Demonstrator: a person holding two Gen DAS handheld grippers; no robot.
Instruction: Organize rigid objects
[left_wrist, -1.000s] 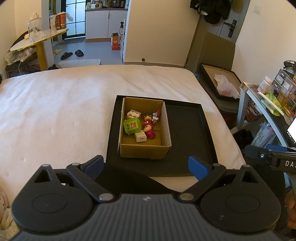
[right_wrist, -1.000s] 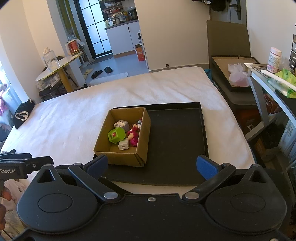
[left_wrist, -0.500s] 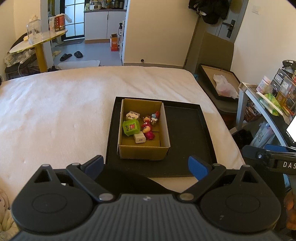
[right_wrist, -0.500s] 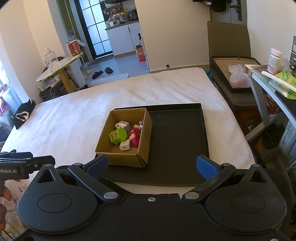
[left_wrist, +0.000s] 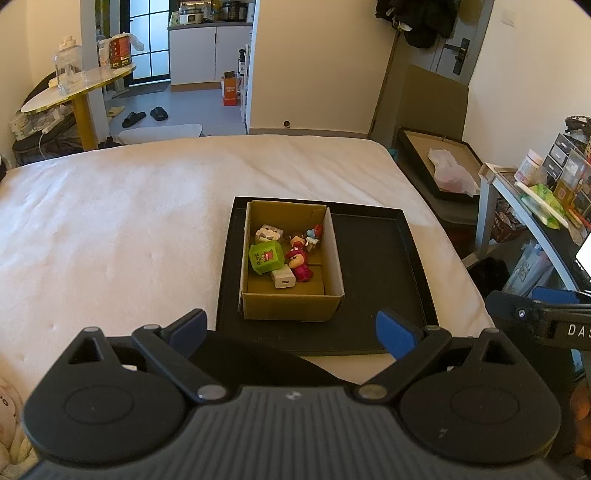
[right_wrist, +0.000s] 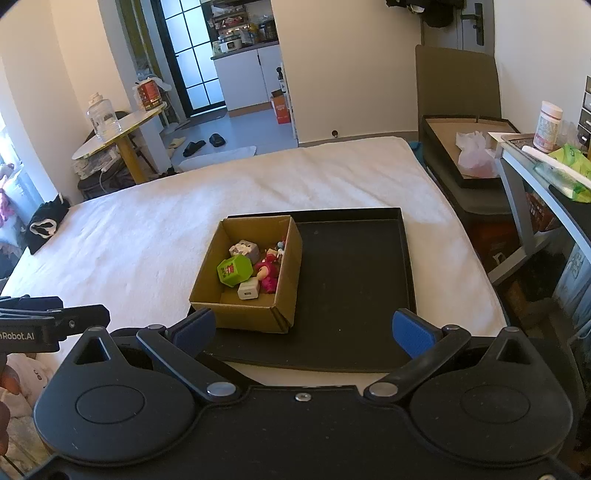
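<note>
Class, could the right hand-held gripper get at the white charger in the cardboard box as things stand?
Probably yes. The right hand-held gripper is open and empty, the cardboard box is open-topped, and the white charger lies near its front wall, though the green cube crowds it.

Toys (left_wrist: 291, 258) lie in the box (left_wrist: 332, 243), on the tray's (left_wrist: 380, 266) left half.

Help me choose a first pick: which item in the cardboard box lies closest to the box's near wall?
The small white charger cube, just behind the near wall of the brown cardboard box. The green block and red figurine lie farther back.
</note>
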